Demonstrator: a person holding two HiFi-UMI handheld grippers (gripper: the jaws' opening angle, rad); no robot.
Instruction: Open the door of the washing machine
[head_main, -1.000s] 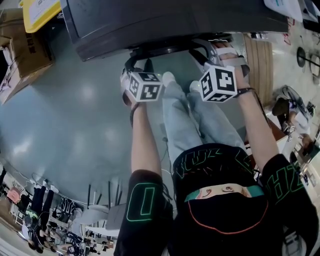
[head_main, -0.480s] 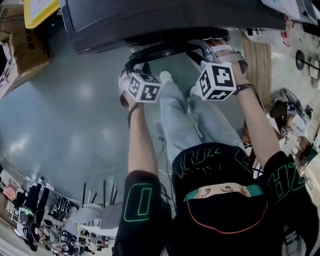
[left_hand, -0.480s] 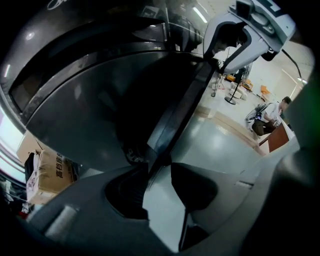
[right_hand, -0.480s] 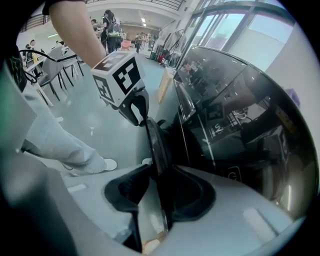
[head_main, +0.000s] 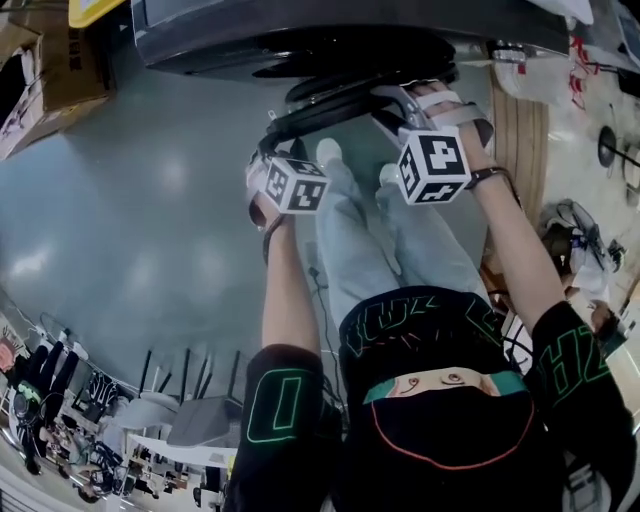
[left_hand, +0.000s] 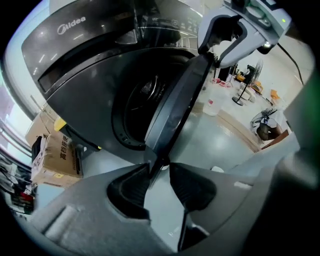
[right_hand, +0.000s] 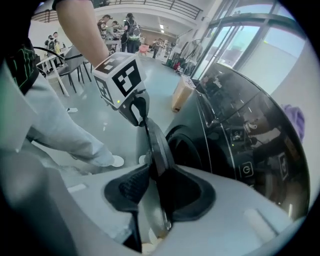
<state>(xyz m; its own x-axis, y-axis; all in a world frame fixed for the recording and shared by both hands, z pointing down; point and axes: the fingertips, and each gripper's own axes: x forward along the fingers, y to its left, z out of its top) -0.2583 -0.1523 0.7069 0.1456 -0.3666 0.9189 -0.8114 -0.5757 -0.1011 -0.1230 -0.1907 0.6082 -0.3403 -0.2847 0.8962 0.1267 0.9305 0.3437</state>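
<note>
Already the door (left_hand: 175, 107) of the washing machine (left_hand: 90, 65) stands swung partway off the drum opening. The right hand-held gripper (right_hand: 157, 187) is clamped on its rim. The left hand-held gripper (left_hand: 159, 182) has just been closing its jaws around the rim's lower edge, not yet pinching. The task looks mostly done, with only a wider swing left.

Reads as a big open hall used as a test or demo space, not a home: glossy grey floor (head_main: 120, 220) spreading wide across the left of the head view, tall glazed wall (right_hand: 260, 45) at the upper right of the right gripper view, balcony railing (right_hand: 165, 4) along the top edge. Backed up by people (right_hand: 131, 30) standing far off at the top, tables and chairs (right_hand: 57, 67) at upper left, and a cardboard box (left_hand: 55, 157) at lower left beside a lone washing machine (left_hand: 100, 60).
</note>
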